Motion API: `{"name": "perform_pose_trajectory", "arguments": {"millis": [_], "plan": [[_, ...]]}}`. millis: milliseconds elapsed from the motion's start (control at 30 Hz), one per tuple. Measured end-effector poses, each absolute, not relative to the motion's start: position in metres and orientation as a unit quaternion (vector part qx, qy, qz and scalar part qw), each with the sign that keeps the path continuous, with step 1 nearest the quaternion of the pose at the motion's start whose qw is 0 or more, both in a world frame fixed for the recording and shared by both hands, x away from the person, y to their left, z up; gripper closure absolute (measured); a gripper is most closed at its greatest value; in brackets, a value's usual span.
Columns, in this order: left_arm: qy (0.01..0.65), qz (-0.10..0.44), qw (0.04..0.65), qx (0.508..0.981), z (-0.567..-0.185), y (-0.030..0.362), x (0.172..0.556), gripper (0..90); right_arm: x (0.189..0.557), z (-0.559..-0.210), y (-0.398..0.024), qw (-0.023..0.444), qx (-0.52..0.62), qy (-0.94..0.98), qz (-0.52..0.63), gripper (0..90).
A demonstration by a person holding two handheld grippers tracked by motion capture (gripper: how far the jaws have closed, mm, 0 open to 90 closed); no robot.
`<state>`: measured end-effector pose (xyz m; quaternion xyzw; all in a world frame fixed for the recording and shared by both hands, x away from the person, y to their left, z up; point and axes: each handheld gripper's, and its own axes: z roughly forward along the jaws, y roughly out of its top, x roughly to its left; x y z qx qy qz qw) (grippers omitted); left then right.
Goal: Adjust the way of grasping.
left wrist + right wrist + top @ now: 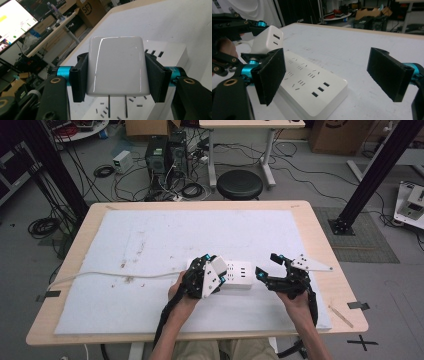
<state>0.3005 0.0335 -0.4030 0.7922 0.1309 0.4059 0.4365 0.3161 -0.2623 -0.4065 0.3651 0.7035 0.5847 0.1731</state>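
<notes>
Left tongs [117, 75] around one charger [117, 67], above one power strip [312, 87].

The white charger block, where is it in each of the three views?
High view: charger block sits just left of centre, over the power strip's left end.
Left gripper view: it sits mid-picture, pins down, clamped in the left tool.
Right gripper view: upper left.
Shared landmark: the power strip.

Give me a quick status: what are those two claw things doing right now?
Left gripper shut on white charger, prongs down, just above the power strip. Right gripper open, empty, beside the strip. Nothing in the way.
</notes>
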Motion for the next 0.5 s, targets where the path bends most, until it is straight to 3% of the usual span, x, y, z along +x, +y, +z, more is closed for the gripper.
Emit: {"name": "perform_pose_trajectory", "arguments": {"millis": [333, 500], "plan": [[0.082, 0.435, 0.443, 0.779, -0.408, 0.025, 0.295, 42.4, 0.327, -0.404, -0.253, 0.039, 0.343, 0.726, 0.594, 16.3], [0.056, 0.446, 0.449, 0.772, -0.408, 0.024, 0.292, 42.5, 0.332, -0.401, -0.243, 0.001, 0.318, 0.742, 0.591, 19.1]]}}
